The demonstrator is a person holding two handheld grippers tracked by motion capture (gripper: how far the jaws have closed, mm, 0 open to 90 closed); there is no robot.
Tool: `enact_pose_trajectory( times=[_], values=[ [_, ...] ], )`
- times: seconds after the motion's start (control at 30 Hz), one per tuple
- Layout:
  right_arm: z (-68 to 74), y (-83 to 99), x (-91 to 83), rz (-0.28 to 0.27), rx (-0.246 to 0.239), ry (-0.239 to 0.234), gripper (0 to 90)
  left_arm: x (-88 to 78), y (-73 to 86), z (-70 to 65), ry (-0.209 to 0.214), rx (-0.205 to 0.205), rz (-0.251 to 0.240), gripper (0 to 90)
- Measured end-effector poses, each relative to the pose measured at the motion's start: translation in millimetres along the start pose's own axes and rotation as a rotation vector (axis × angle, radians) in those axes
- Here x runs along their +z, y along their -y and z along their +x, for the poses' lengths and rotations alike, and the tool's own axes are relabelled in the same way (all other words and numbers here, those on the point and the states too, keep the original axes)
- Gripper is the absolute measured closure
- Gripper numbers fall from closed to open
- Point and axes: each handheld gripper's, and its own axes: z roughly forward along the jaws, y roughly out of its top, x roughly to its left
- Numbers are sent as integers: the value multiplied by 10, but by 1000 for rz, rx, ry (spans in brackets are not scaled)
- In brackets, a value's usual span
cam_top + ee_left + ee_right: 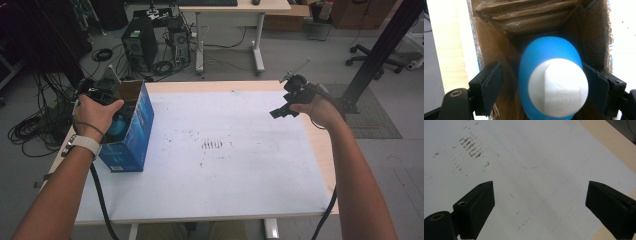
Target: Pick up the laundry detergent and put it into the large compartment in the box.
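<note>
left gripper (541,85) is down in the cardboard box (134,131), jaws wide around a blue bottle (550,57), maybe brushing one side, so closing off-centre could squirt it sideways; right gripper (539,207) hangs wide open, empty, over the table (240,170).

A blue bottle (549,57) with a white cap (558,85) stands inside an open blue box (135,131). The box sits at the bench's nine o'clock edge.

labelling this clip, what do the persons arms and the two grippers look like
Both forearms are bare, no sleeves. The left wrist wears a white watch band and a thin dark band. The left gripper and right gripper are black, with flat padded jaws. A black cable trails from each.
</note>
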Motion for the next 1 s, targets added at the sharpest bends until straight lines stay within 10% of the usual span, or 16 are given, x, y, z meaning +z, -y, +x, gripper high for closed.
enact_pose_trajectory(
  times=[1.0],
  values=[
    [13,18,-54,-8,3,5,88,-159,3,-24,22,29,-24,113]
  ],
)
